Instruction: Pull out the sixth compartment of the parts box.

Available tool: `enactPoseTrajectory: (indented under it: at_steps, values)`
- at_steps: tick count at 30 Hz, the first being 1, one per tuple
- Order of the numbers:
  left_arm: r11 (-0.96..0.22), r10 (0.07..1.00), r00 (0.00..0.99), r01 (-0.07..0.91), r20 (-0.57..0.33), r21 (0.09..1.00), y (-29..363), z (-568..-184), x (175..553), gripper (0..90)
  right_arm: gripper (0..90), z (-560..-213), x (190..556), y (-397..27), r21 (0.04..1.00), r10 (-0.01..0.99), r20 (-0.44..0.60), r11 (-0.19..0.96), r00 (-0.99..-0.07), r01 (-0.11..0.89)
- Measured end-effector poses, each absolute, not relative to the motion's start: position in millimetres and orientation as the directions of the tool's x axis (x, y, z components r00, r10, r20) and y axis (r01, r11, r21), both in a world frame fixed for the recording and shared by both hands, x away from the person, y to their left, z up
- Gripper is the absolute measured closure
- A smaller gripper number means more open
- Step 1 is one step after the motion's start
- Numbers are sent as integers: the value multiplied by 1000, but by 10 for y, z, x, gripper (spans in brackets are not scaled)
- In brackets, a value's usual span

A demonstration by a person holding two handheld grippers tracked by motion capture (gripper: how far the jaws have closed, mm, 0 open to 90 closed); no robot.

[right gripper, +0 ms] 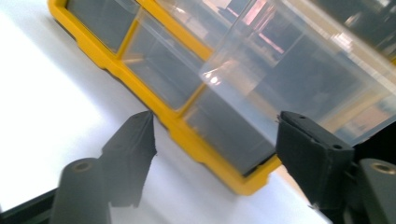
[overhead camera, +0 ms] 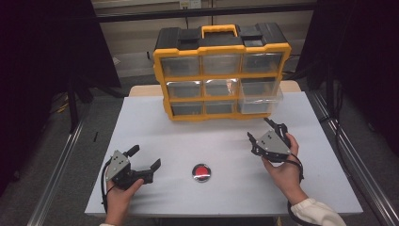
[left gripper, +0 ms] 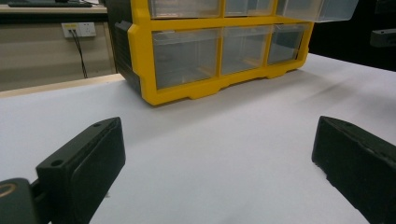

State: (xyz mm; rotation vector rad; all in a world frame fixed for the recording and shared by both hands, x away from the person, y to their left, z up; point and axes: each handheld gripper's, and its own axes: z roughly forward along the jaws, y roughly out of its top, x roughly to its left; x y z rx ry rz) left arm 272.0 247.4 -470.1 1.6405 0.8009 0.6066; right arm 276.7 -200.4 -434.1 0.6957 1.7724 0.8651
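The white worktop (overhead camera: 221,141) was evenly lit from above while the surroundings lay dark; glare streaked the clear drawers (right gripper: 299,60), and the right gripper view was slightly blurred.

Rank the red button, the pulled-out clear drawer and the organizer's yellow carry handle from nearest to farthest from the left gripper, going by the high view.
From the left gripper:
1. Red button, just to its right on the white table.
2. Pulled-out clear drawer, at the organizer's right side, middle row.
3. Yellow carry handle, on top of the organizer, at the back.
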Motion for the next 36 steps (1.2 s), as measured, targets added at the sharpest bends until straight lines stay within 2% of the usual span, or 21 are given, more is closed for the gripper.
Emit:
enactPoseTrajectory:
  at_steps: [12,36]
  values:
    - [-111,775,631,177,-27,978,2481,-4695,2720,27,131,-4472,2746,-1939,913,843,-266,375,-467,159]
    - [-109,776,630,178,-28,978,2481,-4691,2719,26,58,-4634,2742,-1520,923,731,-20,276,-682,269]
